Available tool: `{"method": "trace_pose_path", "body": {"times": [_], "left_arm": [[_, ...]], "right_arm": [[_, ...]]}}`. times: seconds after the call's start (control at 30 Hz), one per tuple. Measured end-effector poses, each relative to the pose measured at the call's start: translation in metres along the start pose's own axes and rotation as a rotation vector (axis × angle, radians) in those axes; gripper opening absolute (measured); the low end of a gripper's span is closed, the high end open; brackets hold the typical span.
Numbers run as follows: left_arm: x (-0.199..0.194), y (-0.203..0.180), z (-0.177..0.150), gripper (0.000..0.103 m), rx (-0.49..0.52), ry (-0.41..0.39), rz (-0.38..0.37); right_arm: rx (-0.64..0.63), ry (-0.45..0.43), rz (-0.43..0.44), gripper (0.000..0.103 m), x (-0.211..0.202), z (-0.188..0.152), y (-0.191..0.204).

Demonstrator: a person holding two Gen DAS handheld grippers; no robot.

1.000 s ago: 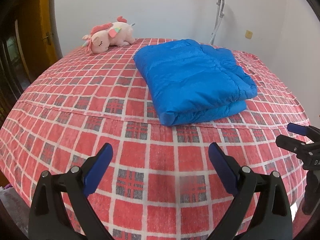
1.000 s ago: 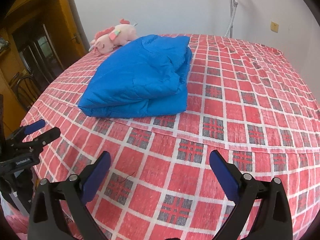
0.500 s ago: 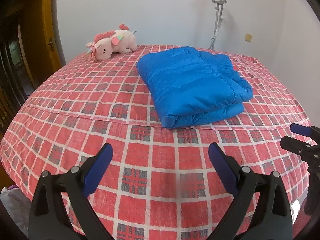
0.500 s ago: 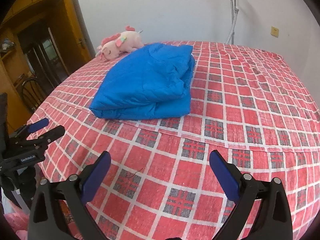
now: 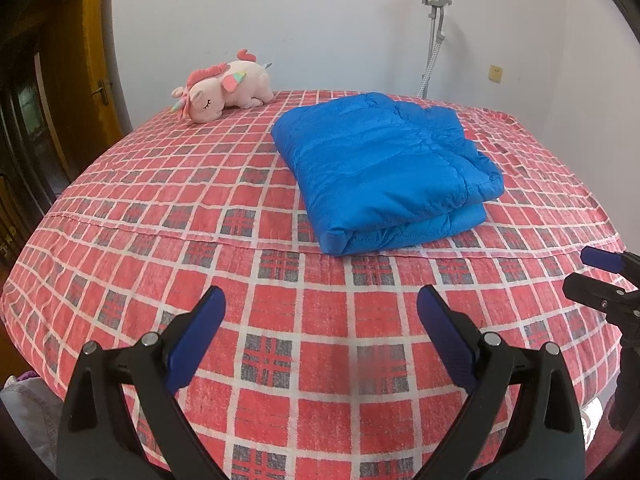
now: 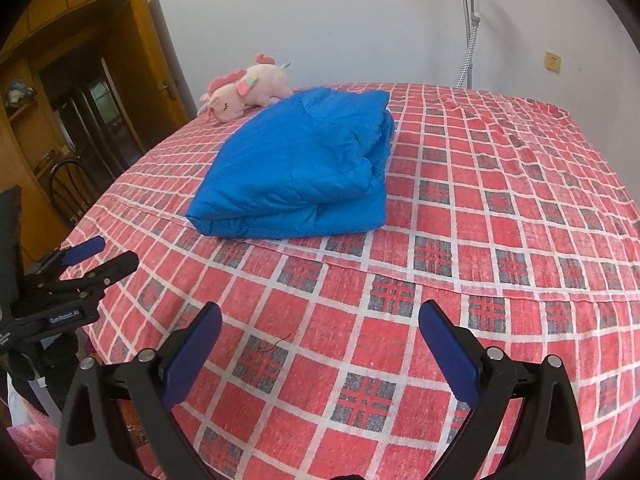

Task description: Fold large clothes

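A blue padded jacket (image 5: 384,168) lies folded into a thick rectangle on the bed with the red checked cover (image 5: 160,208); it also shows in the right wrist view (image 6: 300,168). My left gripper (image 5: 320,300) is open and empty, held above the bed's near edge, well short of the jacket. My right gripper (image 6: 320,316) is open and empty too, over the near edge to the right of the jacket. Each gripper shows in the other's view: the right one at the far right (image 5: 600,280), the left one at the far left (image 6: 92,260).
A pink plush unicorn (image 5: 224,96) lies at the far left of the bed by the white wall. A grey stand with a hose (image 5: 432,40) rises behind the bed. A wooden door and cabinet (image 6: 80,100) and a dark chair (image 6: 68,188) stand to the left.
Both grippers have drawn back from the bed and tilted up, so the jacket looks smaller and farther away. The jacket has not moved. Both grippers stay open.
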State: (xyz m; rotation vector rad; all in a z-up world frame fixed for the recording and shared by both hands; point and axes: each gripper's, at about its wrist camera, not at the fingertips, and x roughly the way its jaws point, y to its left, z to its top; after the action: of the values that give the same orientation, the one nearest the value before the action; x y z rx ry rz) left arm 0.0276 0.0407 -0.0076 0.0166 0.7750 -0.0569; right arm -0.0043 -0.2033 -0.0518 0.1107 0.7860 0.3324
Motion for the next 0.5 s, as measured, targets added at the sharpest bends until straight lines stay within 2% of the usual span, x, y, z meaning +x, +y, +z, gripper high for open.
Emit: {"method": "trace_pose_path", "body": {"times": [0.5], "left_arm": [[0.0022,-0.0011,-0.0001,0.096,0.005,0.005,-0.013]], "right_arm": [[0.003,0.007,0.009,0.099,0.0045,-0.0004,0.0008]]}}
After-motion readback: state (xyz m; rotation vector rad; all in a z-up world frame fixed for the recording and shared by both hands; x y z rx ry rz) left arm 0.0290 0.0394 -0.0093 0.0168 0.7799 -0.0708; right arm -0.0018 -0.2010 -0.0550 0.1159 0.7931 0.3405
